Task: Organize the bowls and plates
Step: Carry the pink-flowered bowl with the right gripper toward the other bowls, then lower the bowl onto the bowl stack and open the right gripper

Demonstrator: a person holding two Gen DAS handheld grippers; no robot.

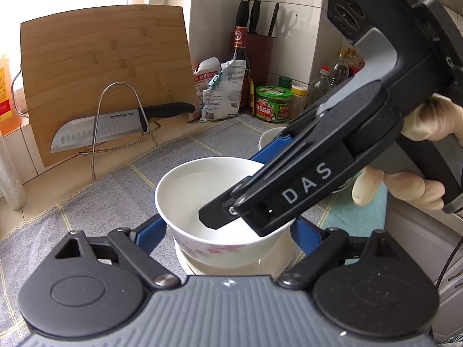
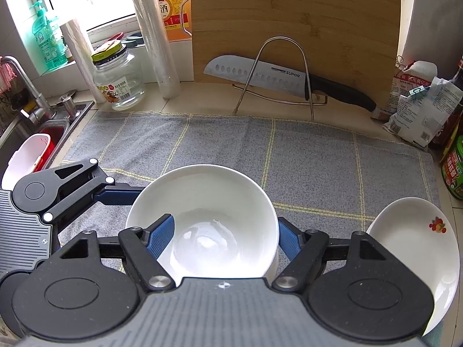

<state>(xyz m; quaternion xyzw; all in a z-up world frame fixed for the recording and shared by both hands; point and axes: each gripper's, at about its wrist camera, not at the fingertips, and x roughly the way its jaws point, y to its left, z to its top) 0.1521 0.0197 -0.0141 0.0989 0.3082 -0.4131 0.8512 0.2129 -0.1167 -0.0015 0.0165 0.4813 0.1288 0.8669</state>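
"SUPOR" is showing on the knife blade [image 2: 260, 76], readable in both views. "DAS" is standing in white letters on the right claw [image 1: 220, 217]. "酒" is appearing on the orange bottle label [image 2: 165, 8].

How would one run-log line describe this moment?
left gripper: flanks bowl, contact unclear | right gripper: open, one finger inside bowl | bowl: upright on dish

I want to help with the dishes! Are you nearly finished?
Partly. The bowl already sits on another white dish. The right tool and left tool are both at it now. The fruit-print plate lies apart on the cloth, not stacked yet.
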